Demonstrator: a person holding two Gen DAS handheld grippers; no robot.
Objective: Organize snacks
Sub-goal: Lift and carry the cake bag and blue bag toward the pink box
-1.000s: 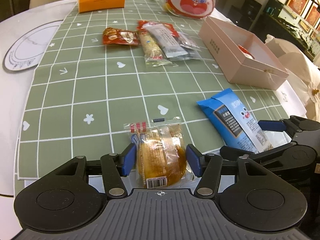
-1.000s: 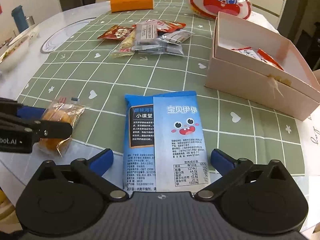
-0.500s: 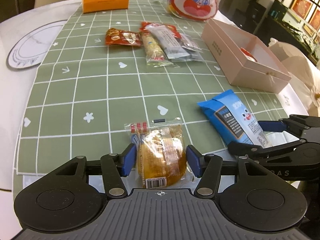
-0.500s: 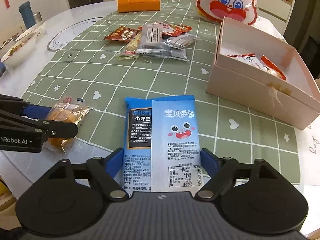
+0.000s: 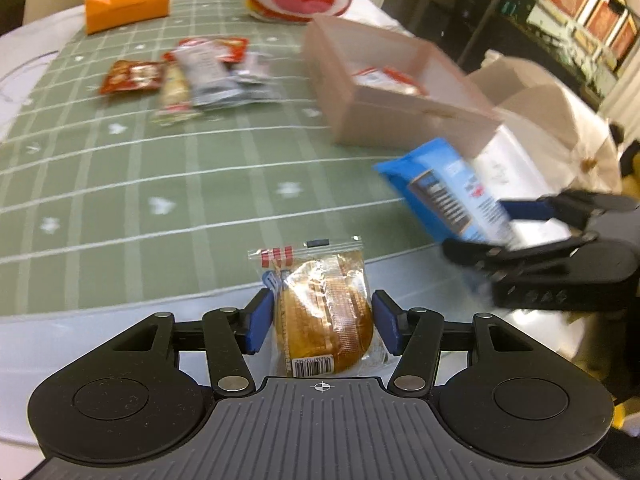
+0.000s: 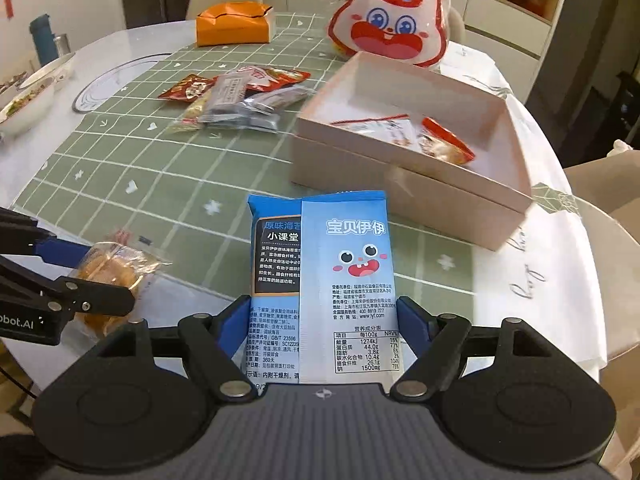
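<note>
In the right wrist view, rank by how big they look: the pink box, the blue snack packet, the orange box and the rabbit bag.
1. pink box
2. blue snack packet, though nearness to the camera inflates it
3. rabbit bag
4. orange box

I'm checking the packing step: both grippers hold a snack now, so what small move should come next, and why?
Probably carry the blue packet, clamped in the right gripper, over the open pink box nearby, which already holds snacks. The left gripper could follow with its cake packet.
</note>
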